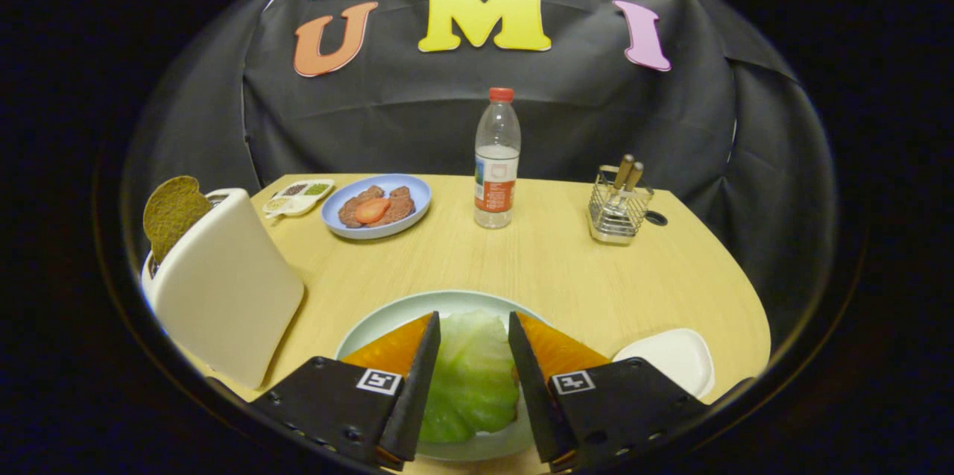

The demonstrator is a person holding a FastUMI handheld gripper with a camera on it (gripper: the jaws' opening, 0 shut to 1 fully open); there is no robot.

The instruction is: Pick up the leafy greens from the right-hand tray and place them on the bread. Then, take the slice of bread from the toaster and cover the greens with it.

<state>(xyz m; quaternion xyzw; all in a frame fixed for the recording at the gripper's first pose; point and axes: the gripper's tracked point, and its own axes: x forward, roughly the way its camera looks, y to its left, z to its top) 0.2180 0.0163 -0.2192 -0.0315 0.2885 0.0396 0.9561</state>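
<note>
Jaws apart; greens (471, 378) hide bread

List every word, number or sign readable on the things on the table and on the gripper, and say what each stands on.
Bottle label: printed, but too small and blurred to read.
Square markers on the gripper: coded patterns, no words.
Toaster, cutlery holder: no text seen.
The gripper is open, its fingers either side of the leafy greens.
</note>
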